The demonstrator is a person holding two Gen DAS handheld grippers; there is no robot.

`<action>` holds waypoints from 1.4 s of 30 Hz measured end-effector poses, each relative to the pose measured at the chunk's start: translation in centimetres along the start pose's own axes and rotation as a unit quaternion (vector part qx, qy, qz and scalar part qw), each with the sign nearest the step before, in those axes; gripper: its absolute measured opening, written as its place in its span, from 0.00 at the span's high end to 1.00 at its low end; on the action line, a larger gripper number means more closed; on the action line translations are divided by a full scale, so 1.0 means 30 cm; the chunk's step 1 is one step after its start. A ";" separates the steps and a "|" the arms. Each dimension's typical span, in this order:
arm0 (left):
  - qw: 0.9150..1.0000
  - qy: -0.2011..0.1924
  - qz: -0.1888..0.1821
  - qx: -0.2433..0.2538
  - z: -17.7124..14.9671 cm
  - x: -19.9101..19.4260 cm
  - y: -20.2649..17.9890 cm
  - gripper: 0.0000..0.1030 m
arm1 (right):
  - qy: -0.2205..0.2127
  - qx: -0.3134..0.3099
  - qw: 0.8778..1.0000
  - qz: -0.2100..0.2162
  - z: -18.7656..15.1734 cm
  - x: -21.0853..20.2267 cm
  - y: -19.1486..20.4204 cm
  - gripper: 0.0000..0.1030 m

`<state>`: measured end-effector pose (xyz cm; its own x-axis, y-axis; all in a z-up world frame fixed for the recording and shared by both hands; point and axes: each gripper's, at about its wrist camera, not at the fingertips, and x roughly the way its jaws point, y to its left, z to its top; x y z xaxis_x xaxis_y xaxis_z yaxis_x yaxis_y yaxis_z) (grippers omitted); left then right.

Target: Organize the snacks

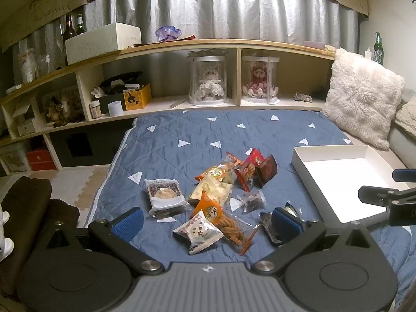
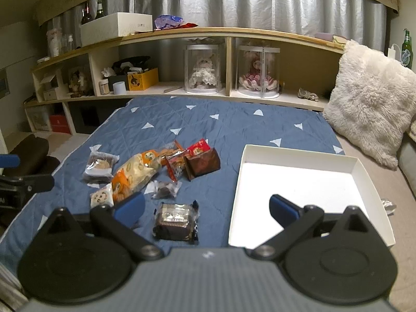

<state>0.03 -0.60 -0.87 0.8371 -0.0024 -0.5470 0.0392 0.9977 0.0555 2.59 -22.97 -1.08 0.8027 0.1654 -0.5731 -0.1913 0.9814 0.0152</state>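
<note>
Both your left hand-held gripper (image 1: 206,221) and right hand-held gripper (image 2: 206,208) are spread wide, holding nothing. Snack packets (image 2: 145,171) lie heaped on the blue quilt (image 2: 208,119), beside the empty white box (image 2: 301,153). Light, crinkly, slippery film; contents likely crush. Pinch the dark-wrapped cake (image 2: 175,221) across its stiff tray sides.

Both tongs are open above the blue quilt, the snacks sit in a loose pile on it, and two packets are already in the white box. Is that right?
Not quite. The white box holds nothing yet: the right wrist view shows its bare white floor. The rest stands: the left tongs and right tongs are open, and the snacks lie in a loose pile on the blue quilt.
</note>
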 end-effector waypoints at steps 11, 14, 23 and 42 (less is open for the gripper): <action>1.000 0.003 0.000 -0.001 -0.014 0.008 -0.003 0.00 | 0.004 -0.002 1.000 0.001 -0.007 0.005 -0.004 0.01; 1.000 0.003 0.000 -0.001 -0.013 0.008 -0.003 0.00 | 0.005 -0.003 1.000 0.001 -0.007 0.005 -0.005 0.01; 1.000 0.004 0.000 -0.001 -0.011 0.008 -0.004 0.00 | 0.008 -0.005 1.000 0.001 -0.002 0.005 -0.003 0.01; 1.000 0.006 0.000 0.000 -0.009 0.007 -0.005 0.00 | 0.010 -0.006 1.000 0.001 -0.006 0.003 -0.004 0.01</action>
<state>0.05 -0.72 -1.23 0.8309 -0.0023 -0.5565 0.0393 0.9977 0.0546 2.60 -23.08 -1.27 0.7906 0.1649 -0.5897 -0.1992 0.9799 0.0069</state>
